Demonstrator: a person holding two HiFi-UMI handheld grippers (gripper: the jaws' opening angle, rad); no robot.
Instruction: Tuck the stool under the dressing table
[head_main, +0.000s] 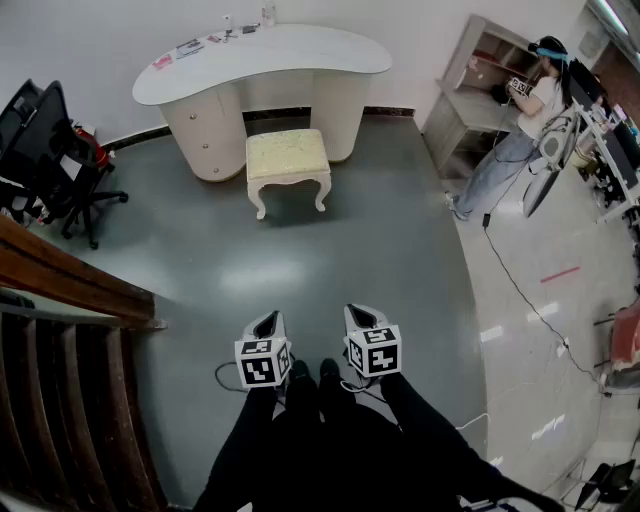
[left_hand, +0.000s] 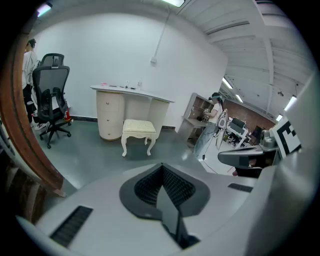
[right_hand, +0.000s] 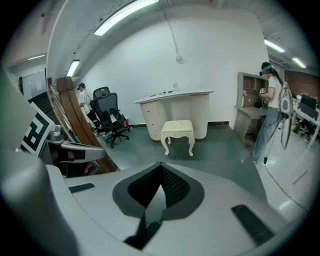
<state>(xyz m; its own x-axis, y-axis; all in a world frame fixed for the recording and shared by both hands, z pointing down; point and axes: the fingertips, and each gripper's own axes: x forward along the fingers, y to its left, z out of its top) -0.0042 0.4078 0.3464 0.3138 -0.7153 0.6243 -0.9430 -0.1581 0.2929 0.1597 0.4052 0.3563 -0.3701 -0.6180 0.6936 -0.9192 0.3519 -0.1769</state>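
A: Where's the stool?
B: On the grey floor (head_main: 300, 270): cream padded stool with white carved legs (head_main: 287, 155), just in front of the knee gap of the white curved dressing table (head_main: 215, 120), at the floor's far edge. Seat is not under the worktop (head_main: 320, 45).
A: Grippers?
B: The left gripper (head_main: 266, 322) and right gripper (head_main: 362, 314) hang side by side by the person's legs (head_main: 300, 440), well apart from the stool. Fingers together on both, nothing between.
A: Anything nearby?
B: A black office chair (head_main: 45, 150) at the floor's left edge.

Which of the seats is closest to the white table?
The cream stool, just in front of it; the black office chair stands far left.
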